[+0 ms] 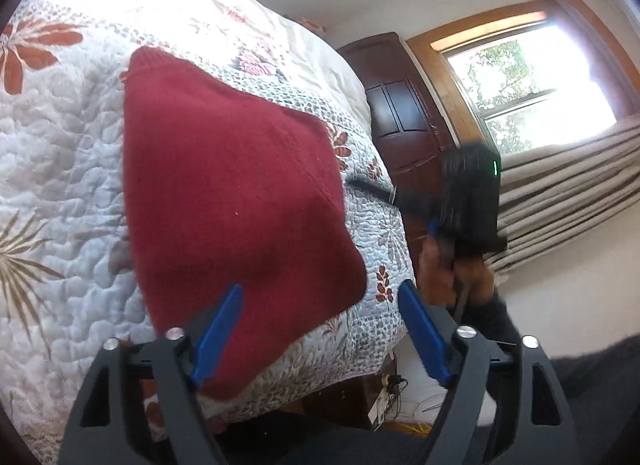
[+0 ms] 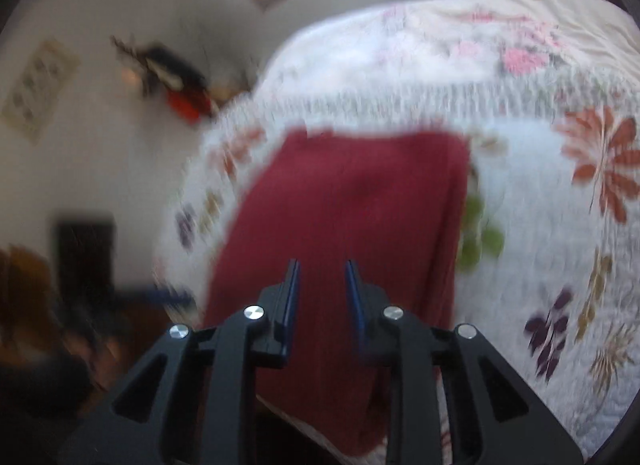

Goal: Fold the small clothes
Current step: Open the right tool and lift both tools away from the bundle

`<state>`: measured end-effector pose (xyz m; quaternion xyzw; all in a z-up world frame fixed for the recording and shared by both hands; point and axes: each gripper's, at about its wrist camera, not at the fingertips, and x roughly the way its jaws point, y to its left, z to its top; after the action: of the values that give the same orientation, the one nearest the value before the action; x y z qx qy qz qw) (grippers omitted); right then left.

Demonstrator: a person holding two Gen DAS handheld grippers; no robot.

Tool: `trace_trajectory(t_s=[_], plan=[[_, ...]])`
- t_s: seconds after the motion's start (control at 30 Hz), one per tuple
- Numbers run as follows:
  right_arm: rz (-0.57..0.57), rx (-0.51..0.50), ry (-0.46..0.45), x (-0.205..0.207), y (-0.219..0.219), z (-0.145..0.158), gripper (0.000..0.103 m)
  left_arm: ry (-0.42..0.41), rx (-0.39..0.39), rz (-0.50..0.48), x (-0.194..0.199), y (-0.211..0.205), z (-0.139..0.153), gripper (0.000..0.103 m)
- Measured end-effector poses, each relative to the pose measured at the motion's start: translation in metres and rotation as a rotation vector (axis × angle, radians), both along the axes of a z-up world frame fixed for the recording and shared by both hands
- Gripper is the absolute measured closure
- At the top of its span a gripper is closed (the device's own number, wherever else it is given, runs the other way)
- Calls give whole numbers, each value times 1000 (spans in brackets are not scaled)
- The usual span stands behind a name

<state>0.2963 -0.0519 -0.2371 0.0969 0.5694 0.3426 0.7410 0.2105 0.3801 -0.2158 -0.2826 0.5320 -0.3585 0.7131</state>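
The red knit garment (image 1: 236,193) lies flat on the quilted floral bedspread (image 1: 64,169), close to the near edge of the bed, with one portion draping over that edge toward you. Its long axis runs away from you, from the draped near end to the ribbed band at the far end; in the right wrist view the red knit garment (image 2: 344,225) appears as a tall strip with straight side edges. Your left gripper (image 1: 320,329) hangs just above the near end, blue pads spread wide and holding nothing; one pad overlaps the cloth in the view, the other sits past its right-hand edge. Your right gripper (image 2: 322,297) points straight down the garment's length, pads set to a narrow gap, also empty. That view is motion-blurred, so contact with the cloth cannot be confirmed. Both grippers stand at the near end, so a lengthwise fold is likely to start there. The wooden wardrobe (image 1: 396,105) and window (image 1: 528,77) lie well beyond the bed.
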Motion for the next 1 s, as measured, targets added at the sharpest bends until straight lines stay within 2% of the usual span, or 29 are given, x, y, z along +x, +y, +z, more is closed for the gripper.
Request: trace_trajectory(t_s=[0.03, 0.07, 0.13, 0.2, 0.27, 0.37, 0.47, 0.57, 0.6, 0.7, 0.73, 0.8, 0.83, 0.87, 0.93, 1.0], plan=[[-8, -39, 3, -3, -2, -12, 91, 18, -9, 6, 4, -2, -7, 21], [-12, -72, -13, -5, -5, -21, 96, 38, -21, 11, 7, -3, -14, 19], [-52, -72, 10, -3, -18, -32, 95, 84, -44, 18, 13, -6, -33, 17], [-84, -55, 22, -4, -26, -22, 95, 111, -36, 20, 13, -8, -42, 17], [-82, -74, -42, -17, -28, 6, 87, 94, -64, 10, 5, -3, -30, 17], [-60, -45, -57, -44, -29, 28, 87, 16, -80, -12, -12, 5, -9, 12], [-61, -70, -7, -62, -24, 9, 87, 30, -71, -28, -24, 10, -19, 11], [-128, -211, 6, -65, -22, -20, 97, 102, -29, -33, -25, 6, -48, 11], [-167, -209, 24, -65, -26, -26, 98, 108, -22, -40, -24, 5, -55, 11], [-231, -193, 17, -74, -28, -15, 94, 131, -23, -35, -18, 1, -61, 10], [-250, -198, -4, -81, -27, -5, 90, 129, -25, -37, -18, 2, -57, 10], [-283, -226, -42, -92, -26, 13, 71, 120, 4, -40, -20, 7, -47, 4], [-301, -264, -94, -105, -20, 32, 52, 107, 46, -42, -23, 7, -36, 4], [-314, -297, -135, -114, -16, 46, 27, 67, 108, -37, -29, 10, -22, 4], [-370, -373, -265, -144, -4, 88, 8, -46, 298, -10, -49, 16, 17, 4], [-406, -396, -312, -163, 1, 110, 6, -120, 458, 39, -67, 18, 45, 4]])
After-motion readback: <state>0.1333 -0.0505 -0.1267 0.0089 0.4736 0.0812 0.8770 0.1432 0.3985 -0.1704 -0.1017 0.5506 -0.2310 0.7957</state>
